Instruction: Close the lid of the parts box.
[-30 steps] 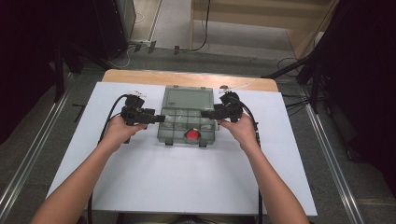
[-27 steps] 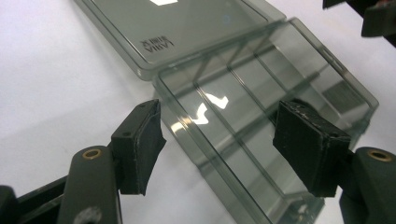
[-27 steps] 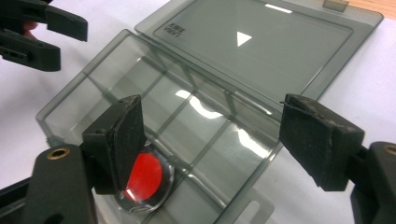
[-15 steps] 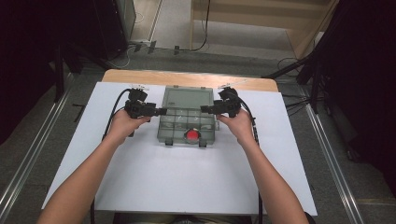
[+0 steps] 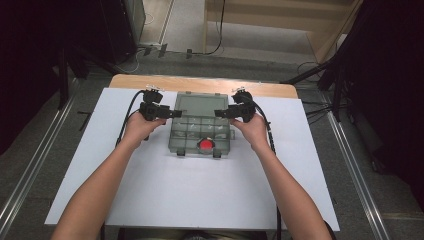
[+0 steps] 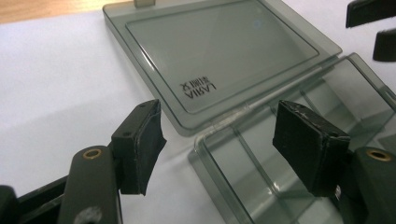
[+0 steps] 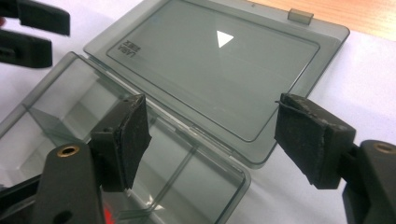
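A smoky transparent plastic compartment box (image 5: pixel 201 131) lies open in the middle of the white tabletop (image 5: pixel 150 190), its lid flat behind it. The left hand-held gripper (image 5: pixel 176 114) and right hand-held gripper (image 5: pixel 218 114) hover at its hinge corners, jaws apart, gripping nothing. A red round piece (image 5: pixel 206 145) sits in a front compartment.

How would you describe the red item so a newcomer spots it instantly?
Start at the white sheet covering the table, then find the smoky transparent compartment box at its middle, lid folded flat toward the far edge, between the left gripper and right gripper. The red item sits in the box's near row, slightly right of centre. It is the sole coloured thing in the box.
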